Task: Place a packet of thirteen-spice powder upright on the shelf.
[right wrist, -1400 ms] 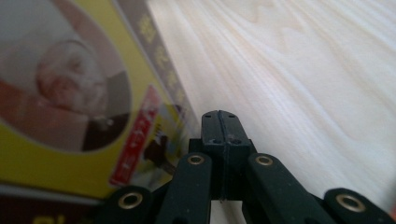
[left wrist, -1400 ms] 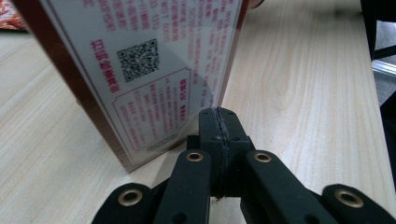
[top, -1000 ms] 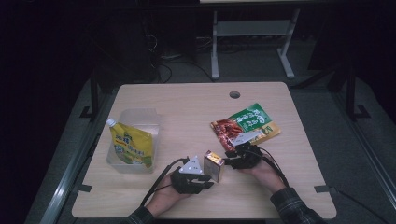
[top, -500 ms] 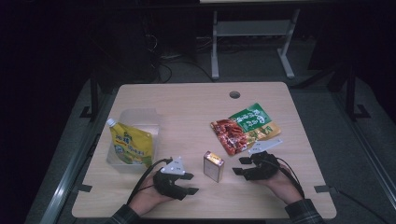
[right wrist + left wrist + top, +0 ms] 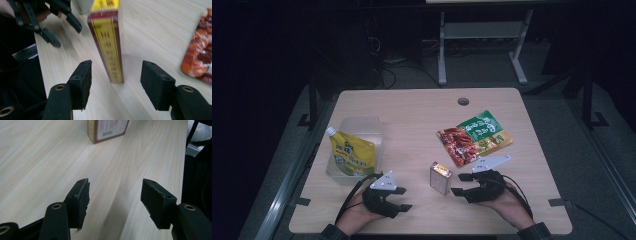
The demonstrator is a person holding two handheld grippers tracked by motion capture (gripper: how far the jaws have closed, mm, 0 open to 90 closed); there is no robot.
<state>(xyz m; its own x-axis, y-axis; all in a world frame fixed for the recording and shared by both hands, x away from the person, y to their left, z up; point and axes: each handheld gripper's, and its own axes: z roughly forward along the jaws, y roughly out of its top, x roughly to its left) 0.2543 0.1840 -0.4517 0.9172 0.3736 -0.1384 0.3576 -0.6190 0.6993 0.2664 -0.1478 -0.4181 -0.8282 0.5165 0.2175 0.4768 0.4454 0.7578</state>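
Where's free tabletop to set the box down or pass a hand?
Bare wood: the middle strip between the clear bin and the snack packets, up to the cable hole; also the far left corner. Crowded: the near edge, where the small box stands between left gripper and right gripper.

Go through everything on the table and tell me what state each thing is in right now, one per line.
Small box: standing upright on the table, closed, held by nothing.
Left claw: open, empty, short of the box.
Right claw: open, empty, jaws either side of the box's narrow edge without touching.
Yellow pouch: capped, leaning in the clear bin.
Red snack bag: sealed, lying flat.
Green snack bag: lying flat, partly under the red one.
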